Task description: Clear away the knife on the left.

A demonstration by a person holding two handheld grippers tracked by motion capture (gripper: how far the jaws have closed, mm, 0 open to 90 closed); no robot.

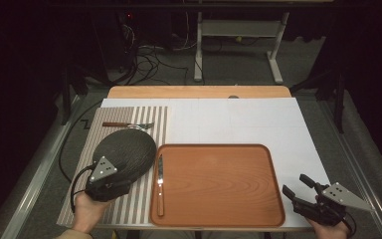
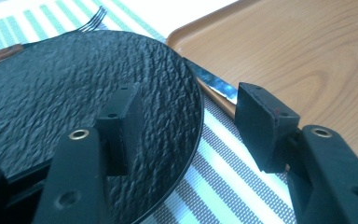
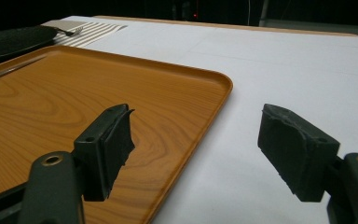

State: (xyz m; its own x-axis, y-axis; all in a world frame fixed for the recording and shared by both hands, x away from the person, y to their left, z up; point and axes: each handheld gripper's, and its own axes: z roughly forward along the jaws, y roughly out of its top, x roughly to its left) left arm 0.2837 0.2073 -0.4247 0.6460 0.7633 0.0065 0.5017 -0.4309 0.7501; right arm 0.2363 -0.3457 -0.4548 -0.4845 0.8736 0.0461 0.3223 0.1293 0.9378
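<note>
A black textured plate (image 1: pixel 127 149) lies on a striped placemat (image 1: pixel 144 117) at the left. My left gripper (image 1: pixel 110 180) is open at the plate's near rim. In the left gripper view (image 2: pixel 186 126), one jaw hangs over the plate (image 2: pixel 74 88) and the other over the placemat (image 2: pixel 233 172). A wooden-handled knife (image 1: pixel 160 184) lies inside the wooden tray (image 1: pixel 219 179) along its left side, and its blade (image 2: pixel 214 84) shows between the jaws. A fork (image 1: pixel 129 125) rests beyond the plate. My right gripper (image 1: pixel 295 183) is open and empty, right of the tray (image 3: pixel 74 93).
A white sheet (image 1: pixel 258 119) covers the table to the right of and beyond the tray. The table's wooden far edge (image 1: pixel 199 92) shows at the back. Cables (image 1: pixel 149 62) and a desk frame (image 1: pixel 238 30) stand on the floor beyond.
</note>
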